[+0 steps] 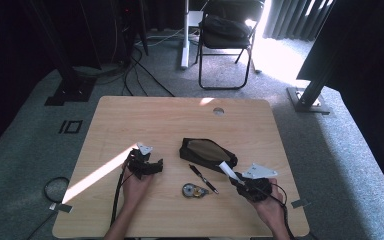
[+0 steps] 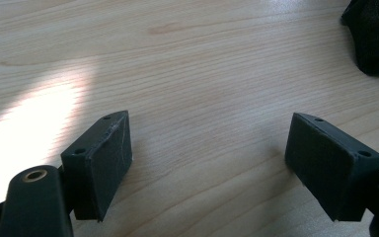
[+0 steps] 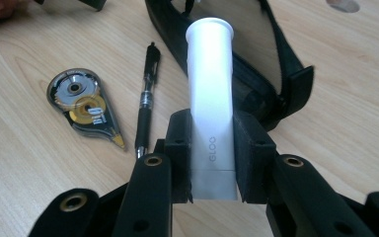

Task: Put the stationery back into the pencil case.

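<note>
High view: the right gripper (image 1: 236, 178), held in the person's hand at the near right of the table (image 1: 130, 115), carries a white glue stick (image 1: 228, 170) whose free end points toward the open black pencil case (image 1: 207, 152) lying at the table's centre; a black pen (image 1: 203, 178) and a correction-tape dispenser (image 1: 194, 190) lie on the wood just in front of the case, between the two hands. The left gripper (image 1: 156, 166) rests low over the table to the left of the case, apart from it. Left gripper view: the jaws stand wide apart with bare wood between them, and a dark corner of the pencil case (image 2: 372, 37) sits at the upper right, well clear of the pads (image 2: 111, 163). Right gripper view: the jaws are clamped on the lower part of the glue stick (image 3: 211, 103), which juts forward over the near edge of the pencil case (image 3: 276, 84); the pen (image 3: 146, 101) and the dispenser (image 3: 84, 106) lie to its left. The step in hand appears to be carrying the glue stick to the case. The next move likely calls for lining the stick up with the opening, lowering it inside and then parting the jaws, perhaps with the left gripper steadying the case.
</note>
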Tool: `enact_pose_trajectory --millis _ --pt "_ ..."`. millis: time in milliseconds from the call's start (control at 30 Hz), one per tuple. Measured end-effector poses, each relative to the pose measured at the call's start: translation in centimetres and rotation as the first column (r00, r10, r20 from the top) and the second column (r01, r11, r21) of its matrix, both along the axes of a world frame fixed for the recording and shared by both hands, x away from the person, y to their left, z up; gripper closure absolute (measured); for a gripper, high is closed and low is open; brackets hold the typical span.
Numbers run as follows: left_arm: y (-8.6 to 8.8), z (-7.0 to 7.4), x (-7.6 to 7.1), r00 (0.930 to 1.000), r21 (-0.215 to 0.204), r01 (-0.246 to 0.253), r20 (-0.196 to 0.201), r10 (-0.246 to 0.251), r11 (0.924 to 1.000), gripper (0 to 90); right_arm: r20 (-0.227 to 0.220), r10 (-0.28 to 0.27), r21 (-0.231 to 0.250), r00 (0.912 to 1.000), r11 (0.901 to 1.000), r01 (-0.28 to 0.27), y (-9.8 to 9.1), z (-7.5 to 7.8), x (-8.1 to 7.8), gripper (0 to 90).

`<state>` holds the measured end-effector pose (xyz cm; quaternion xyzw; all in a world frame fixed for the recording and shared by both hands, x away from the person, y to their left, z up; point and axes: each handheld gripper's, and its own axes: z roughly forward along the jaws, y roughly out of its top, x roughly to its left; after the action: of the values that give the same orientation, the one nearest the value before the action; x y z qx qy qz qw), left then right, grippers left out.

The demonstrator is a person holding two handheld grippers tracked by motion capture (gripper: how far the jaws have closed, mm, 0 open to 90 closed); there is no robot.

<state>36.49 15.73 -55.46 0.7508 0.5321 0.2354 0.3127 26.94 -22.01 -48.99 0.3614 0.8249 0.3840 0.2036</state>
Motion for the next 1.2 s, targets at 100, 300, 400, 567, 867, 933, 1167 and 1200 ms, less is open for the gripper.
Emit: enact_pose_trajectory --millis 100,300,400,567,867,933,1167,1200 --pt "0.0 0.0 0.0 1.0 0.0 0.0 0.0 0.0 1.0 18.4 0.009 -0.003 0.003 1.0 1.0 0.003 -0.1 0.4 0.1 71.5" --pt "0.0 0.0 0.0 1.0 0.0 0.0 0.0 0.0 1.0 18.4 0.022 0.0 0.005 0.9998 1.0 0.0 -0.1 0.9 0.3 71.5" --pt "0.0 0.0 0.0 1.0 0.0 0.0 0.0 0.0 1.0 18.4 0.029 0.002 0.006 0.9996 1.0 -0.003 0.0 1.2 0.5 71.5" --pt "0.0 0.0 0.0 1.0 0.0 0.0 0.0 0.0 1.0 18.4 0.039 0.006 0.007 0.9992 1.0 -0.006 0.1 1.5 0.7 71.5" --pt "0.0 0.0 0.0 1.0 0.0 0.0 0.0 0.0 1.0 18.4 0.053 0.01 0.008 0.9985 0.9999 -0.01 0.2 2.0 1.1 71.5" --pt "0.0 0.0 0.0 1.0 0.0 0.0 0.0 0.0 1.0 18.4 0.063 0.01 0.003 0.998 0.9999 -0.011 0.2 2.3 1.3 71.5" --pt "0.0 0.0 0.0 1.0 0.0 0.0 0.0 0.0 1.0 18.4 0.078 0.009 0.008 0.9969 0.9999 -0.01 0.2 3.0 1.8 71.5" --pt "0.0 0.0 0.0 1.0 0.0 0.0 0.0 0.0 1.0 18.4 0.076 0.009 0.01 0.9971 0.9999 -0.009 0.2 3.0 1.8 71.5"
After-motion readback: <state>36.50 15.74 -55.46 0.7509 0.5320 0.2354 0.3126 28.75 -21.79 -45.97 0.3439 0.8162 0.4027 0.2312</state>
